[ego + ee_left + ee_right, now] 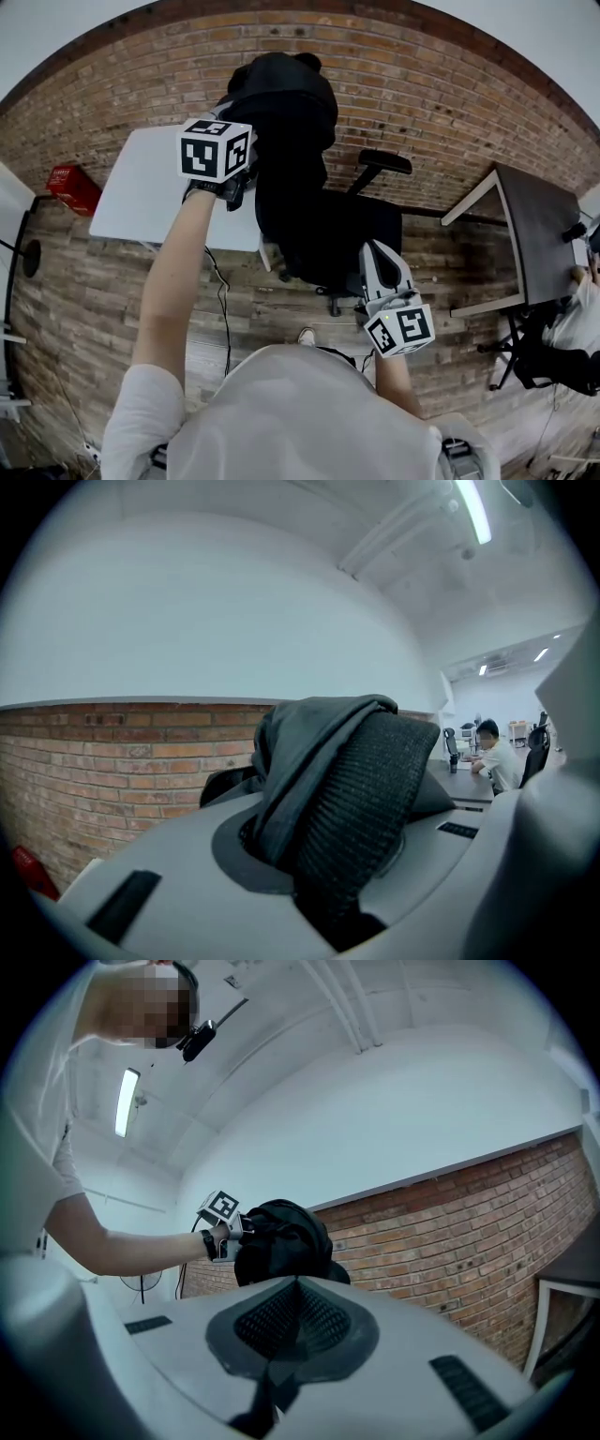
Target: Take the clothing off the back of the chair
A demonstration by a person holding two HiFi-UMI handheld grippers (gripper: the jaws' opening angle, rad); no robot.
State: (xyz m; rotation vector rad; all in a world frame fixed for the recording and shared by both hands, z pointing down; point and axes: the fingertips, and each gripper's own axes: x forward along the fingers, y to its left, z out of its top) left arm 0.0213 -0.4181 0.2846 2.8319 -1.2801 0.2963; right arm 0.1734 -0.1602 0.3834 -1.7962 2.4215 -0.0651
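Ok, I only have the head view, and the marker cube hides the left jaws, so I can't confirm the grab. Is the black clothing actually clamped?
Observer: Yes. In the left gripper view, the left gripper has its jaws shut on the black fabric garment, pinching a ribbed knit edge together with some smoother cloth.
Operator: And the right one, down by the black office chair?
Observer: In the right gripper view, the right gripper has its jaws together with nothing between them.
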